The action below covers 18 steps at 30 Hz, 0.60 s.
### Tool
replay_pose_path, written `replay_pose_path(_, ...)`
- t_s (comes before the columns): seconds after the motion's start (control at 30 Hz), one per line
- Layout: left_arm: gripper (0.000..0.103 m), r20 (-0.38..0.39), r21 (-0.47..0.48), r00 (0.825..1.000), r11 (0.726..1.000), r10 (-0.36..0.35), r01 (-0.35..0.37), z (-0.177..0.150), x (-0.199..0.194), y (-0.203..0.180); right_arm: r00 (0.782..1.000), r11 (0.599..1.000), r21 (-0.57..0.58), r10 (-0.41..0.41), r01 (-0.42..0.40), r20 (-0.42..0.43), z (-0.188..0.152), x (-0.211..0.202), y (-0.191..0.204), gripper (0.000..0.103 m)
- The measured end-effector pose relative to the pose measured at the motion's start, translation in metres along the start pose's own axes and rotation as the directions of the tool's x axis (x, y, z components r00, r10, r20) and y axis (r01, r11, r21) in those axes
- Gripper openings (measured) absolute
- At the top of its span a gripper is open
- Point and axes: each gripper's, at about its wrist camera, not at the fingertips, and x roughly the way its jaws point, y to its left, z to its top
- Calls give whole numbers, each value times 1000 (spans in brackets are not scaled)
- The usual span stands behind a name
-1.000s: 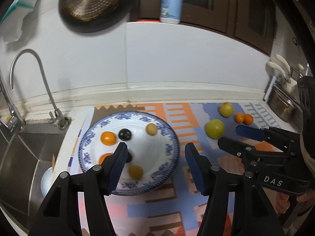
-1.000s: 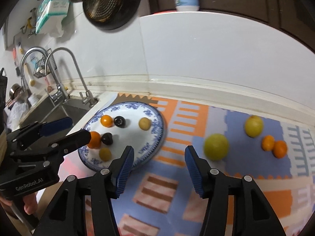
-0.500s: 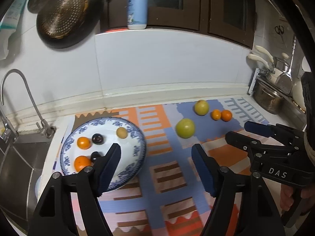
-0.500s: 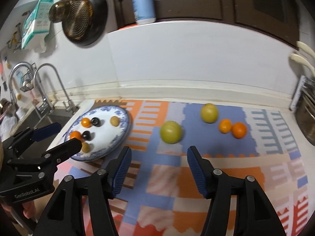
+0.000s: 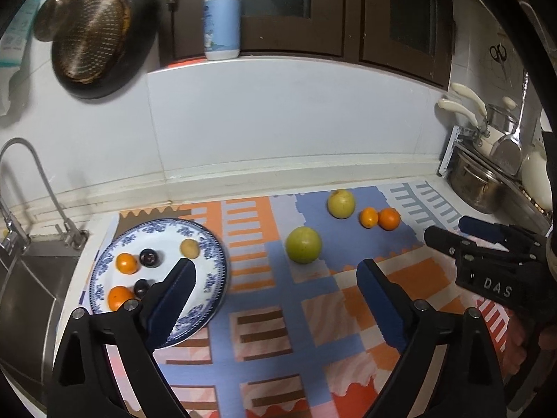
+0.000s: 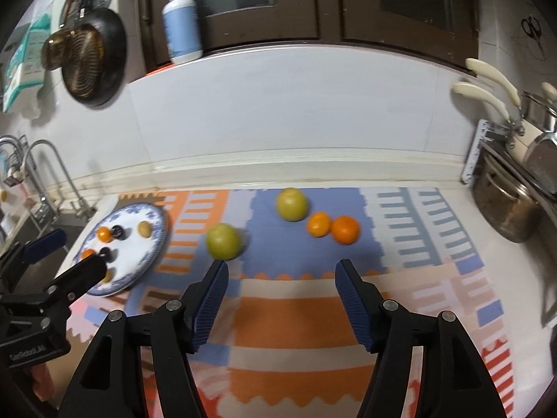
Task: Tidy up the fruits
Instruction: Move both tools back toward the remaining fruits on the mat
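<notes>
A blue-and-white floral plate sits on an orange, blue and pink patchwork mat. The larger fruit is yellow-green.

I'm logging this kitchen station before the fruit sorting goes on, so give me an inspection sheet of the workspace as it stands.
Surface: patterned mat on a white counter, sink at its left.
Job's things: blue-and-white plate holds six small fruits, orange, dark and tan; two green fruits and two oranges lie loose on the mat.
Clutter: nothing seen on the mat.
Grippers: left gripper open, empty, jaws just been opening; right gripper open, empty, jaws just been opening.
Cables: nothing seen.
Surroundings: faucet, hanging strainer, pump bottle, pots at right.
</notes>
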Motion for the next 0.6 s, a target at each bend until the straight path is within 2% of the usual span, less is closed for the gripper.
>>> replay_pose_path(0.2,95,-42,31,999,999,-6,7,8,23,-15,998,999,-2,-53,53,-46,11,18,-24,65)
replay_pose_path(0.6,94,-160,30,987,999,-5,10,10,86,-23,982,995,-77,-77,65,-174,16,76,-42,65)
